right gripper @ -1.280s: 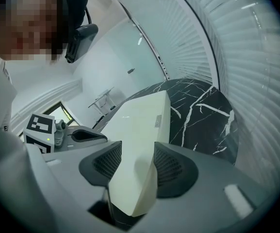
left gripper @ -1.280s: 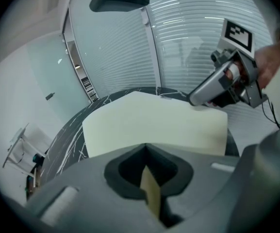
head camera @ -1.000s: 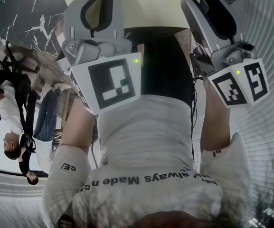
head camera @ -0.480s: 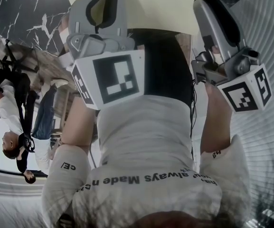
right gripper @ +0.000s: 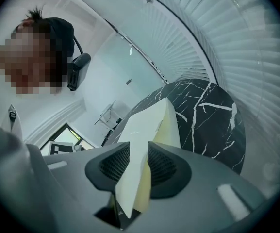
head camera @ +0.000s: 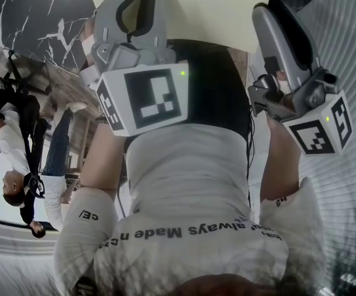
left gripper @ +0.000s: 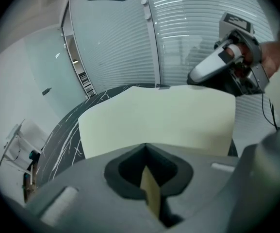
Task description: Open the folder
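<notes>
Cream folder (left gripper: 159,120): held up over the table between both grippers; its flat face fills the middle of the left gripper view.
Left gripper (left gripper: 146,152): clenched on the folder's near edge, with the card pinched between its dark pads.
Right gripper (right gripper: 137,161): its jaws have just been closing and now grasp the folder's edge, a white face and a yellow face both between the ribbed pads. In the left gripper view it sits at the folder's 2 o'clock corner.
Around: the person's head camera (right gripper: 76,71) is at 10 o'clock in the right gripper view. Bystanders (head camera: 11,147) are at 9 o'clock in the head view, well apart.
Edges: the folder's far edge at 12 o'clock touches nothing.
Surface: black marble table (right gripper: 212,115) with white veins, showing at 3 o'clock of the folder.
Room: ribbed blinds (right gripper: 237,42) sweep from 12 to 3 o'clock.
</notes>
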Motion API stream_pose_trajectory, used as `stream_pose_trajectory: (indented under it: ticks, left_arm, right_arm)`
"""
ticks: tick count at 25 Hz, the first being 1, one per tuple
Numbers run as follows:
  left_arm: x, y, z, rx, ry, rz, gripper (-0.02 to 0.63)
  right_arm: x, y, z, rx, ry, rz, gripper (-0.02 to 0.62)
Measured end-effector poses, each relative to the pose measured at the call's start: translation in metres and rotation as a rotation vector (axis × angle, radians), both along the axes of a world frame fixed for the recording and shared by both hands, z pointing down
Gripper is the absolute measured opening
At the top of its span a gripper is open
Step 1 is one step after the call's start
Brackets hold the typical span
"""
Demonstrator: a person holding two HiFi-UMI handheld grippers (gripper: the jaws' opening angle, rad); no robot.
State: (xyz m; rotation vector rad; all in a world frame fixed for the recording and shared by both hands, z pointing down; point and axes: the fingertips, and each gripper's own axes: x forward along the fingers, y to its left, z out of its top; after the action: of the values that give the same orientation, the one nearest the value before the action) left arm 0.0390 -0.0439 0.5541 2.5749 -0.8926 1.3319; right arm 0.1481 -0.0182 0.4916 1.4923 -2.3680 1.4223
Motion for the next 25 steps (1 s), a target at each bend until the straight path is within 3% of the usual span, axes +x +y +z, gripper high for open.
stream_pose_trajectory:
  ticks: [7, 12, 16, 25]
  left_arm:
    - [0.000, -0.001, -0.002, -0.022, 0.036, -0.015, -0.002]
    - [-0.003, -0.003, -0.007, -0.090, 0.106, -0.051, 0.000]
    - [-0.004, -0.005, -0.015, -0.081, 0.112, -0.056, 0.000]
    - [-0.020, -0.011, -0.039, -0.057, 0.141, -0.095, 0.002]
  right_arm:
    - [0.001, 0.004, -0.006, -0.006, -0.008, 0.013, 0.115]
    - [-0.002, 0.005, -0.014, 0.004, -0.036, 0.013, 0.118]
    - [-0.010, -0.001, -0.034, 0.056, -0.099, 0.007, 0.097]
    - [-0.020, -0.007, -0.062, 0.100, -0.125, -0.017, 0.097]
